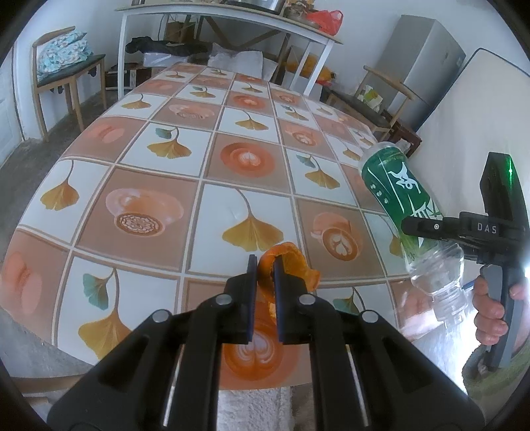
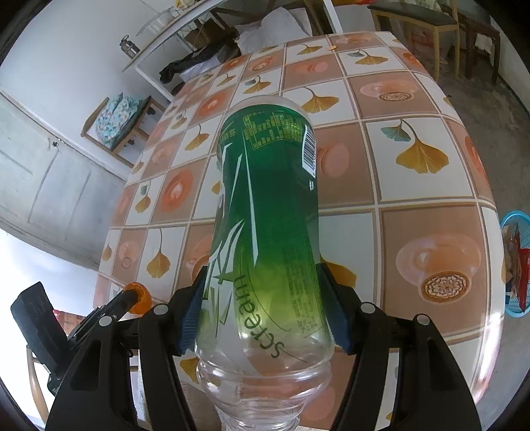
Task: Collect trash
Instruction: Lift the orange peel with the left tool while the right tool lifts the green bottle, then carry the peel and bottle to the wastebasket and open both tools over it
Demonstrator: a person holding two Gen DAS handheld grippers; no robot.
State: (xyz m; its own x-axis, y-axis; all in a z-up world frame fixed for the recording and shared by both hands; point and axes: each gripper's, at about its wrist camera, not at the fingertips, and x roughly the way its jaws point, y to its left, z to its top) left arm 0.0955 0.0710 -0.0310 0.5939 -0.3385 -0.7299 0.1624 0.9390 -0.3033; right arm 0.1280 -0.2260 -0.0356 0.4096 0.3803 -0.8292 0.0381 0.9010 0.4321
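My left gripper point(image 1: 265, 262) is shut on a piece of orange peel point(image 1: 291, 265) and holds it above the near edge of the table point(image 1: 165, 155). My right gripper point(image 2: 261, 298) is shut on an empty plastic bottle with a green label point(image 2: 265, 205), gripped around its lower body, neck pointing toward the camera. In the left wrist view the bottle point(image 1: 400, 195) hangs tilted at the right, with the right gripper point(image 1: 427, 228) clamped on it. In the right wrist view the left gripper point(image 2: 132, 295) with the peel point(image 2: 142, 298) shows at the lower left.
A blue basket point(image 2: 515, 265) with trash in it stands on the floor to the right of the table. A small orange scrap point(image 2: 332, 47) lies near the table's far edge. Chairs point(image 1: 63, 66), a white side table point(image 1: 232, 20) and a fridge point(image 1: 424, 66) stand around.
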